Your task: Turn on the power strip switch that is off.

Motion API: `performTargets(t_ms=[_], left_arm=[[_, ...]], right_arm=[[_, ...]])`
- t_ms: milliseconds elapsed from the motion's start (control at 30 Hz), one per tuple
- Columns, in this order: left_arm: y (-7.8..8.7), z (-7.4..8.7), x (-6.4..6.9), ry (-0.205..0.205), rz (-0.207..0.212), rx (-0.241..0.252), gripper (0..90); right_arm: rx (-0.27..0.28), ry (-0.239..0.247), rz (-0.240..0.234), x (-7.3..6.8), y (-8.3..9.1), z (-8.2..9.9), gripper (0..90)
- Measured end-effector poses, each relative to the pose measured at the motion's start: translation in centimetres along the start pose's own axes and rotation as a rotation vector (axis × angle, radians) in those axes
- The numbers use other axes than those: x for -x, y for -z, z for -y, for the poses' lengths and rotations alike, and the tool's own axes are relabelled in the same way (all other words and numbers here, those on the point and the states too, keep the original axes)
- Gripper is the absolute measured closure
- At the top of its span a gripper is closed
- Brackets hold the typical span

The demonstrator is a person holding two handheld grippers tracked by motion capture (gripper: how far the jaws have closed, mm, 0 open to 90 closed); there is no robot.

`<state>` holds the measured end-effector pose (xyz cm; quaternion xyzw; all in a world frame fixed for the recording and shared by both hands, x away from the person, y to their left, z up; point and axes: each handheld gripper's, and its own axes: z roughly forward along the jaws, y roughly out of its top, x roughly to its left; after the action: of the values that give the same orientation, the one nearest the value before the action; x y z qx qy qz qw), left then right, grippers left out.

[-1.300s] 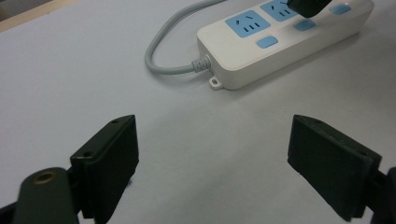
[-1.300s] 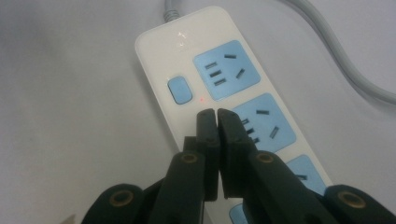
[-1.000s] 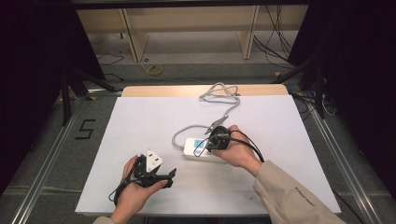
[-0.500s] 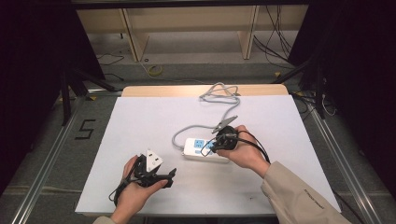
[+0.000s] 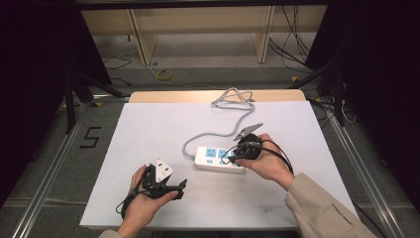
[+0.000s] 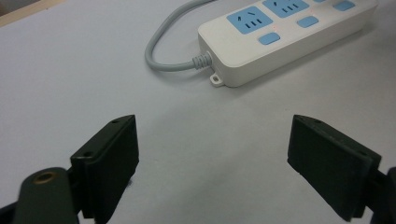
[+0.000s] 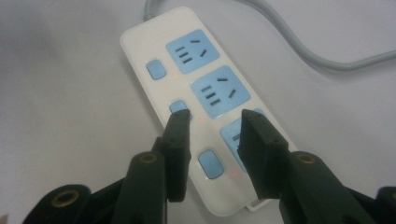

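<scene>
A: How is the white plastic power strip with blue sockets and blue switch buttons (image 5: 218, 157) laid on the pale grey table sheet (image 5: 148, 129)?

B: Its long axis is seen running left to right across the middle of the table, the grey cable (image 5: 213, 133) leaving its left end.

A: Which gripper is nearer?

B: The right gripper (image 7: 212, 128) is poised directly over the strip, jaws narrowed but gripping nothing, one tip resting at the middle blue switch (image 7: 179, 108). The left gripper (image 6: 212, 154) is held apart, at the strip's cable end, jaws spread wide and empty.
</scene>
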<state>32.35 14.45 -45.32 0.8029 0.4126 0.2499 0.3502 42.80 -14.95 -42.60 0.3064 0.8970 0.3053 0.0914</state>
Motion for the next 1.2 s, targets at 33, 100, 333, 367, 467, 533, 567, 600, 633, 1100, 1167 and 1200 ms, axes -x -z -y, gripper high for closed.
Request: performTargets(t_ms=[33, 100, 333, 367, 467, 533, 567, 600, 633, 1100, 1167, 1200], left_arm=[[0.0, 0.0, 0.0, 0.002, 0.001, 0.000, 16.0], [0.0, 0.0, 0.0, 0.002, 0.001, 0.000, 16.0], [0.0, 0.0, 0.1, 0.003, 0.003, -0.006, 16.0], [0.0, 0.0, 0.1, 0.004, 0.003, -0.006, 16.0], [0.0, 0.0, 0.1, 0.004, 0.003, -0.006, 16.0], [-0.1, 0.0, 0.1, 0.005, 0.004, -0.005, 16.0], [-0.1, 0.0, 0.1, 0.003, 0.005, -0.007, 16.0], [-0.1, 0.0, 0.1, 0.004, 0.005, -0.007, 16.0], [-0.1, 0.0, 0.1, 0.004, 0.005, -0.008, 16.0], [0.0, 0.1, 0.1, 0.002, 0.005, -0.009, 16.0], [-0.1, 0.1, 0.1, 0.002, 0.006, -0.010, 16.0], [-0.1, 0.1, 0.1, 0.002, 0.006, -0.009, 16.0]], right_arm=[[0.005, -0.006, 0.002, 0.1, 0.1, 0.2, 62.6], [0.013, -0.020, 0.006, 0.3, 0.4, 0.5, 61.7], [0.056, -0.040, 0.021, 0.9, 1.5, 1.6, 57.9], [0.059, -0.042, 0.023, 0.9, 1.7, 1.8, 57.4], [0.069, -0.049, 0.028, 1.2, 2.1, 2.6, 56.1], [0.076, -0.051, 0.031, 1.5, 2.4, 3.2, 55.0], [0.083, -0.051, 0.032, 1.6, 2.6, 3.5, 54.6], [0.091, -0.055, 0.034, 1.8, 2.8, 3.8, 53.7], [0.097, -0.065, 0.036, 1.9, 2.9, 4.1, 52.9], [0.172, -0.092, 0.070, 2.8, 5.1, 8.3, 46.0], [0.175, -0.095, 0.080, 2.8, 5.3, 8.9, 45.8], [0.178, -0.096, 0.085, 2.8, 5.4, 9.1, 45.7]])
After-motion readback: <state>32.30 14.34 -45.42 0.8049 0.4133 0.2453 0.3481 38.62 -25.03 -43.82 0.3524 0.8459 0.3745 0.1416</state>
